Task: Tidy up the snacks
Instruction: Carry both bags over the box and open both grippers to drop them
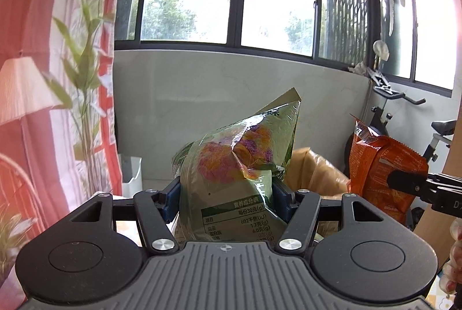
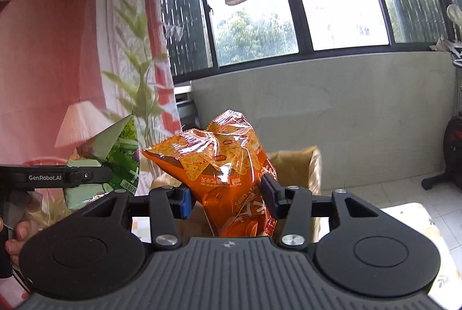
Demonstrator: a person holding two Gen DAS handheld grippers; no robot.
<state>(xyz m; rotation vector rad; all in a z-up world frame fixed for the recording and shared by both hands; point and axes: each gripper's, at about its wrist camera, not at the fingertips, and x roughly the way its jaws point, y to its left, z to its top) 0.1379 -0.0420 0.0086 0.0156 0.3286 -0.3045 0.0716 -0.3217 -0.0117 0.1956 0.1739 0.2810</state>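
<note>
Snack bags upright: green bag (image 1: 231,162) in left gripper (image 1: 226,197), orange bag (image 2: 228,171) in right gripper (image 2: 229,198).

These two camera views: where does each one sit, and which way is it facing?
Left wrist: sits on the left gripper, looking along its fingers at the clamped green crinkly snack bag; fingertips of a hand show at the edge.
Right wrist: sits on the right gripper, facing its orange foil chip bag; a hand shows.
Shared: both bags, the tan basket, the windows.
</note>
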